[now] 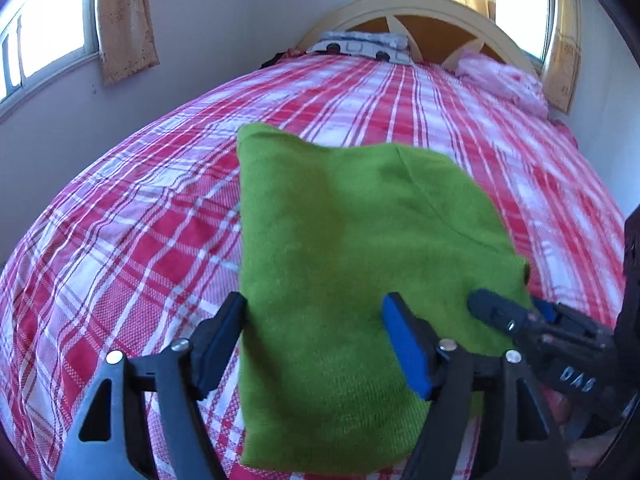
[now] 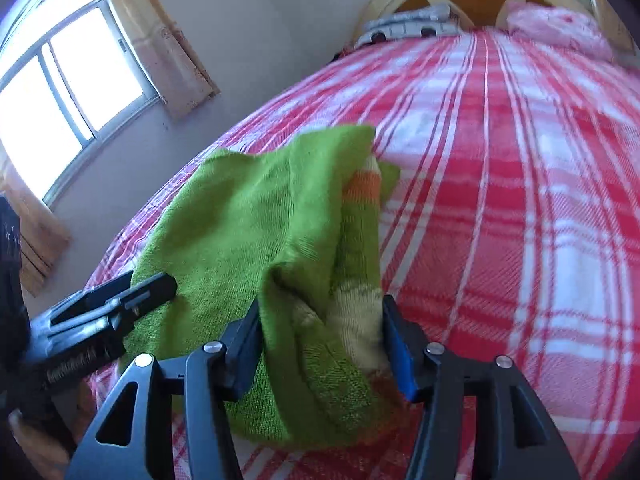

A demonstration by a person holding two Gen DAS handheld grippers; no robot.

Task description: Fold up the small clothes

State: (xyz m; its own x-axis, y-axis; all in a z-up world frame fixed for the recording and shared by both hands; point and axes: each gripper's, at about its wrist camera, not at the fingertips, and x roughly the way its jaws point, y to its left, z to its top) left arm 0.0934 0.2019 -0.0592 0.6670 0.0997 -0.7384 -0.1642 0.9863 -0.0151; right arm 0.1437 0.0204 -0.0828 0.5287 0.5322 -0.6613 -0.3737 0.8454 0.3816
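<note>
A small green knitted garment (image 1: 352,220) lies folded on the red and white checked bedsheet (image 1: 132,232). My left gripper (image 1: 316,328) stands open over its near edge, one finger off the left side and the blue-padded one on the cloth. The right gripper (image 1: 504,312) comes in from the right at the garment's right corner. In the right wrist view the garment (image 2: 248,216) is bunched, showing an orange and cream striped part (image 2: 362,188). My right gripper (image 2: 322,340) is open with that bunched fold lying between its fingers. The left gripper (image 2: 132,288) rests at the garment's left edge.
The bed runs away to a cream wooden headboard (image 1: 400,12) with a patterned pillow (image 1: 360,46) and a pink cloth bundle (image 1: 500,76). Windows with yellow curtains (image 1: 124,20) are on the left wall. A white wall borders the bed on the right.
</note>
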